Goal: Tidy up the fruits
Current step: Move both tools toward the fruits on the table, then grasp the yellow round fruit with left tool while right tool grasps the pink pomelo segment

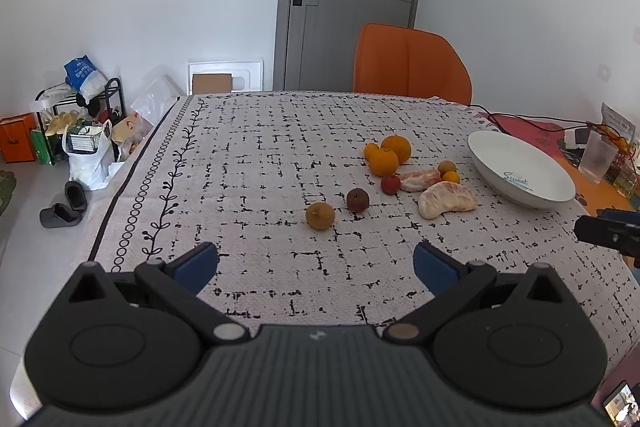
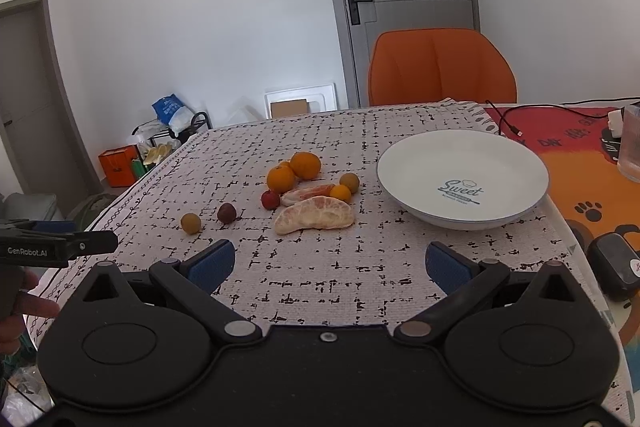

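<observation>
Several fruits lie on the patterned tablecloth: two oranges (image 1: 390, 153) (image 2: 294, 171), a large peeled pomelo segment (image 1: 447, 200) (image 2: 316, 215), a smaller segment (image 1: 420, 180), a red fruit (image 1: 390, 184) (image 2: 270, 199), a dark brown fruit (image 1: 357, 200) (image 2: 227, 213), and a yellow-brown fruit (image 1: 320, 215) (image 2: 191, 223). An empty white plate (image 1: 520, 167) (image 2: 462, 179) stands to their right. My left gripper (image 1: 316, 265) is open and empty, near the front edge. My right gripper (image 2: 330, 265) is open and empty, also short of the fruits.
An orange chair (image 1: 410, 65) stands behind the table. A clear glass (image 1: 597, 157) and cables (image 1: 536, 123) lie at the right on an orange mat. A black device (image 2: 614, 267) sits at the right edge. Bags and a rack (image 1: 80, 123) stand on the floor left.
</observation>
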{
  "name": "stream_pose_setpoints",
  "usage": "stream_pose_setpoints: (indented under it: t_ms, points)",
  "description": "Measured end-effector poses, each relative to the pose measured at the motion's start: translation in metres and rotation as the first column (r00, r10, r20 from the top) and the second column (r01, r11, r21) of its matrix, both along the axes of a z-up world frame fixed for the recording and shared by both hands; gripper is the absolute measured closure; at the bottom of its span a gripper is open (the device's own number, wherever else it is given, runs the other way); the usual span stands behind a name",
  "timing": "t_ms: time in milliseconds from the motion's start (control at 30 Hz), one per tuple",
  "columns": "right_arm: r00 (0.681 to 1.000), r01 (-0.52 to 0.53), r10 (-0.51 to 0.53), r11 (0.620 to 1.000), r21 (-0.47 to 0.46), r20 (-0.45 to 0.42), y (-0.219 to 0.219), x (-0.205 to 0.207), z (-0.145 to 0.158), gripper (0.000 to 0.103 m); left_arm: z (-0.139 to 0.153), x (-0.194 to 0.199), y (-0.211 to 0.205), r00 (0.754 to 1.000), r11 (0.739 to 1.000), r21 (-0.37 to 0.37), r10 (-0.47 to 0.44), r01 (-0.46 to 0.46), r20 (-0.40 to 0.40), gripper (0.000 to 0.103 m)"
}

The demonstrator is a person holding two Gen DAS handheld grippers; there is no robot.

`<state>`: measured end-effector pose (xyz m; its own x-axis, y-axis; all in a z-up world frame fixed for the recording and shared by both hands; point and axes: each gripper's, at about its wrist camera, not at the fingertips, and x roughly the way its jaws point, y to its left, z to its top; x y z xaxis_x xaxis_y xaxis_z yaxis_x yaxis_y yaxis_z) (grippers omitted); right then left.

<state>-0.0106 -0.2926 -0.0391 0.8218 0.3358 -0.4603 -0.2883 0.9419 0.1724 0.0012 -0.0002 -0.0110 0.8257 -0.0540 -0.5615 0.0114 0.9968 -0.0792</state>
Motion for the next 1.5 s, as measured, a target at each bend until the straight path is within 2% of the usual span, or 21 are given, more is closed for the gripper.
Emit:
stream_pose_setpoints:
  t_ms: [500,633,1200,1500]
  points:
    - [1.0,0.0,0.0,0.999,0.036,-0.009,-0.003,0.002,-0.004,0.0,0.006,0.002,-0.005,1.0,1.0,0.0,-0.003,0.003,0.015,0.0]
    - [1.0,-0.014,0.013,1.0,0.017,0.011,-0.003,0.003,-0.006,0.0,0.006,0.004,-0.007,0.999,1.0,-0.004,-0.015,0.015,0.033,0.0]
    - [1.0,-0.026,0.026,0.999,0.038,0.004,-0.007,0.025,-0.021,0.0,-0.01,0.04,-0.017,0.999,0.999,-0.028,-0.044,0.044,0.012,0.002]
    - [0.998,-0.013,0.016,0.998,0.061,-0.056,-0.007,0.048,-0.034,0.0,-0.025,0.063,-0.017,0.999,0.998,-0.043,-0.044,0.043,-0.02,0.019]
